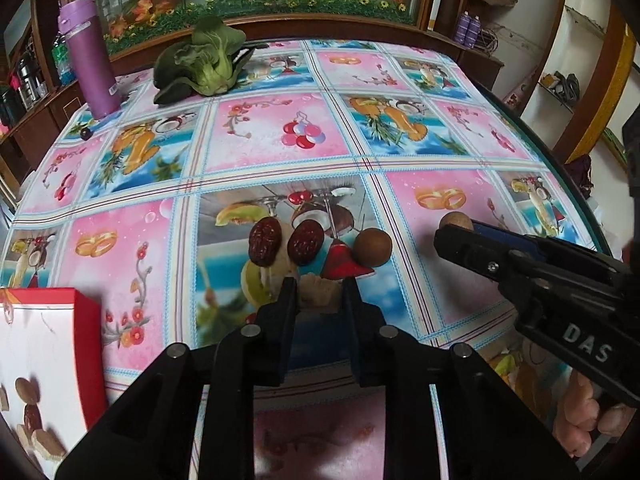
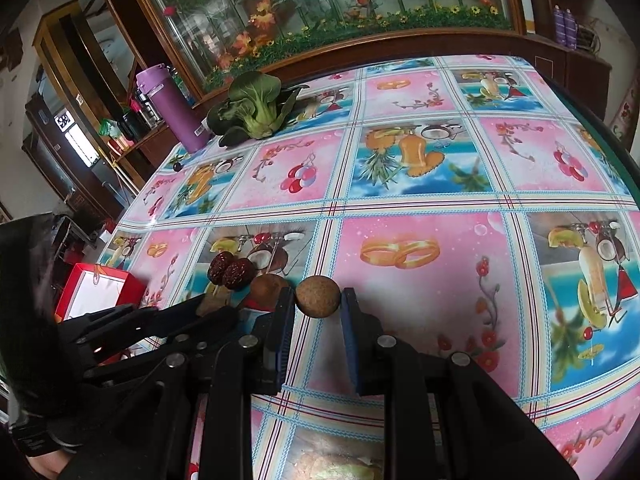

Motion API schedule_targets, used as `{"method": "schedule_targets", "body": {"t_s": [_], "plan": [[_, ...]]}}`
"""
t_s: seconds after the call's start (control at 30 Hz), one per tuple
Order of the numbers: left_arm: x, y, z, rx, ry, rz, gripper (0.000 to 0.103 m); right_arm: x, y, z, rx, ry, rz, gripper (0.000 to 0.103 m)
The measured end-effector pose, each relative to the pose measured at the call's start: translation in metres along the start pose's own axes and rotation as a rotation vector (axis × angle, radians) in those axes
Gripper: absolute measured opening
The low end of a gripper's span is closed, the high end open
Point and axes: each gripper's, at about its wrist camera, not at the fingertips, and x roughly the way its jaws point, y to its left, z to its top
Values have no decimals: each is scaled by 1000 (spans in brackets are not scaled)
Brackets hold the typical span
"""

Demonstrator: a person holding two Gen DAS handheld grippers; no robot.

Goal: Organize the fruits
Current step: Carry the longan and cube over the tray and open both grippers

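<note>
R gripper (image 2: 316, 300) clenching on round brown longan-like fruit (image 2: 318, 295), seated squarely between fingertips. L gripper (image 1: 319, 294) grasps pale tan chunk (image 1: 316, 294).

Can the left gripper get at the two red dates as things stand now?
Probably not yet: the left gripper already holds a beige piece, so its jaws are full. The dates themselves lie uncovered just ahead of it.
</note>
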Motion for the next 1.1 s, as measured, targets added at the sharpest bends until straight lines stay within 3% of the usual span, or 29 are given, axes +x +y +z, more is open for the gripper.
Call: {"method": "schedule_targets", "body": {"t_s": [0.27, 0.47, 0.8, 0.93, 1.1], "plan": [[-58, -7, -11, 4, -119, 0, 24, -7, 4, -2, -3, -53, 21, 22], [-103, 11, -28, -38, -190, 3, 24, -14, 31, -10, -49, -82, 68, 22], [-160, 109, -91, -189, -230, 172, 25, -14, 165, -23, -220, -35, 262, 22], [-173, 149, -121, -266, -219, 257, 25, -5, 204, -29, -278, -6, 288, 22], [-169, 172, -143, -302, -176, 268, 25, 20, 246, -43, -348, 65, 277, 22]]}}
